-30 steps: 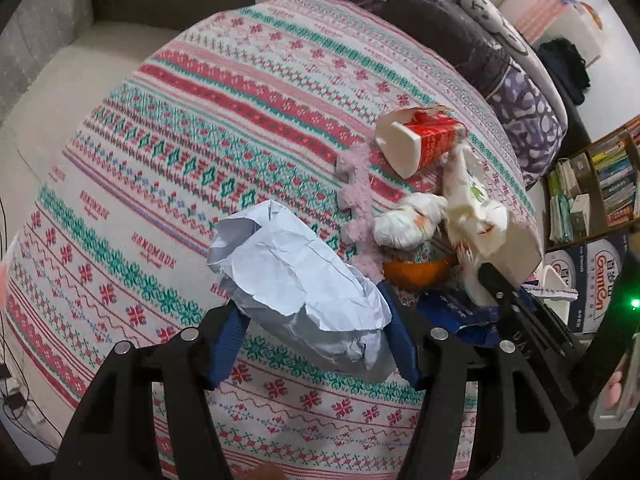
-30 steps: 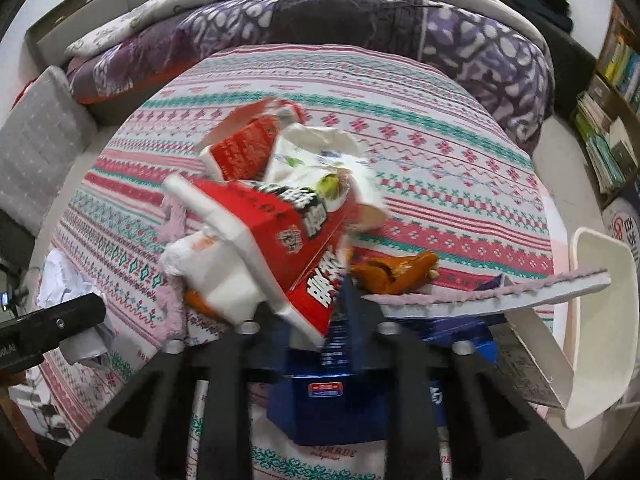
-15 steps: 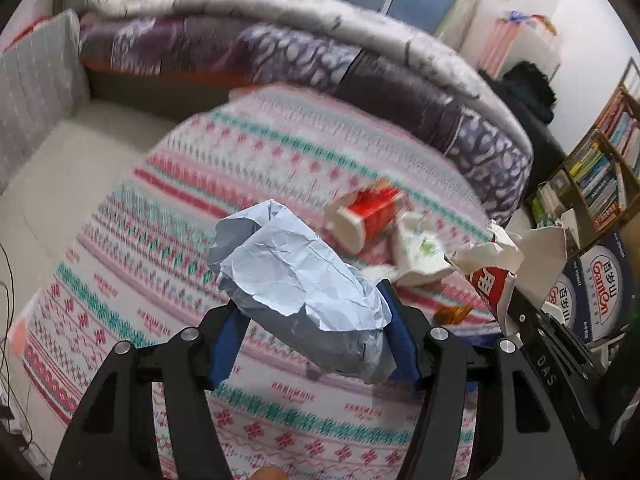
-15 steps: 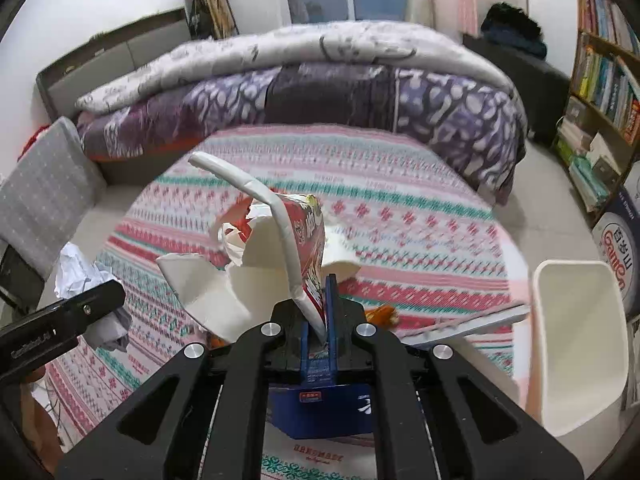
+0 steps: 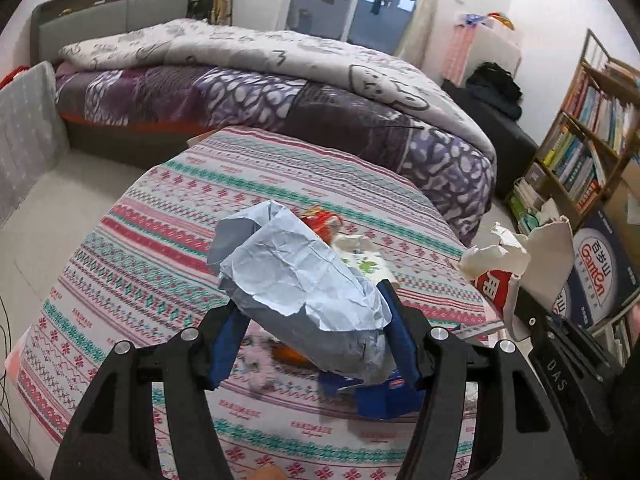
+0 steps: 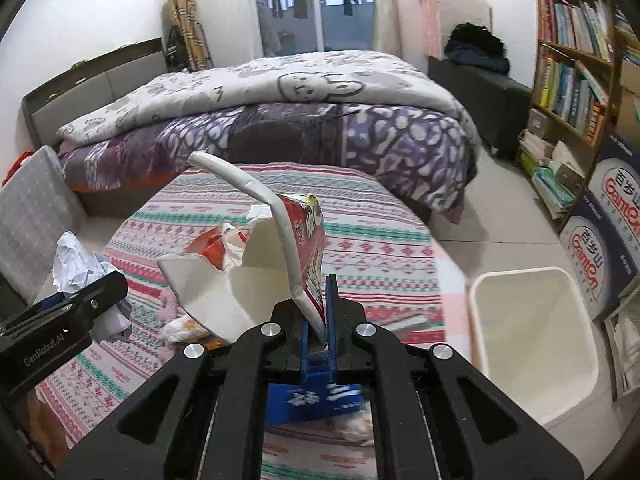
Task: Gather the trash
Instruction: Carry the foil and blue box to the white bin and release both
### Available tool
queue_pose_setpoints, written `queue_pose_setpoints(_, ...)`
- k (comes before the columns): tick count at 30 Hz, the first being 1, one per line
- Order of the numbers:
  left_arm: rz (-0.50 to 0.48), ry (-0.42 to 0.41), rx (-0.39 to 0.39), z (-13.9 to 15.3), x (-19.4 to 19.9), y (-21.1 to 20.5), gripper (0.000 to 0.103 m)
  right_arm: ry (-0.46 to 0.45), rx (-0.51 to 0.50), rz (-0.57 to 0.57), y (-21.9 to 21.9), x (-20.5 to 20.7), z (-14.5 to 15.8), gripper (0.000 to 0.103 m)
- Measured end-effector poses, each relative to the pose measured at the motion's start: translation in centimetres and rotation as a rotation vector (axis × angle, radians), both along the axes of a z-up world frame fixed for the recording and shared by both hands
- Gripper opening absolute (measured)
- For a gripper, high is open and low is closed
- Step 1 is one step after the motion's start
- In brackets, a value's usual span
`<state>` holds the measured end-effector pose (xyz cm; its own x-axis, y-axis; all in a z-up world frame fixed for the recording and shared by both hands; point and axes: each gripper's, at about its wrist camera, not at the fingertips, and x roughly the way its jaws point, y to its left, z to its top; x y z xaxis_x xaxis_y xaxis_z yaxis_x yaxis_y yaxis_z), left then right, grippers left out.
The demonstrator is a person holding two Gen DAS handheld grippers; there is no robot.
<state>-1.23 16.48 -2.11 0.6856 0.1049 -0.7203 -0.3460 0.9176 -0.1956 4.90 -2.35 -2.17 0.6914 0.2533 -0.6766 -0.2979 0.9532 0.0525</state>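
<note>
– What does the left gripper (image 5: 314,342) have?

– A crumpled wad of paper (image 5: 296,284), pinched between its blue pads, up above the patterned tablecloth (image 5: 168,248).

– And the right gripper (image 6: 318,328)?

– Its jaws are pressed tight on the edge of a torn red and white paper cup (image 6: 276,264), which sticks up in front of it.

– Where is the rest of the trash?

– On the cloth: another red cup (image 5: 324,222), a white wrapper (image 5: 362,258) and a blue box (image 6: 316,398) below the grippers.

– And the bin?

– The white bin (image 6: 536,332) stands on the floor, just beside the table on the right.
</note>
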Motion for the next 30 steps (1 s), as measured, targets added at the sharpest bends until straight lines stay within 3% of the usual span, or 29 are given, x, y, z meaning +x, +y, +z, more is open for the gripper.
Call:
queue_pose_setpoints(19,-0.206,-0.001,-0.006,-0.6,3.2,-9.7,0.062,0.113,0.007,-0.371,-14.1,2.5,-0.4,0.008)
queue_pose_setpoints(20,-0.216,-0.002,-0.007,-0.7,3.2,-10.1,0.062,0.13,0.008,-0.403,-15.1,2.7,-0.6,0.011)
queue_pose_setpoints(21,-0.231,-0.003,-0.009,-0.7,3.3,-10.7,0.062,0.14,0.013,-0.437,-16.1,2.8,-0.7,0.027)
queue_pose_setpoints(23,-0.257,-0.005,-0.012,-0.6,3.4,-11.8,0.062,0.144,0.031,-0.482,-17.6,2.6,-0.6,0.045)
queue_pose_setpoints(30,-0.357,0.003,-0.014,-0.7,4.4,-16.7,0.062,0.113,0.064,-0.572,-21.9,1.8,0.5,0.06)
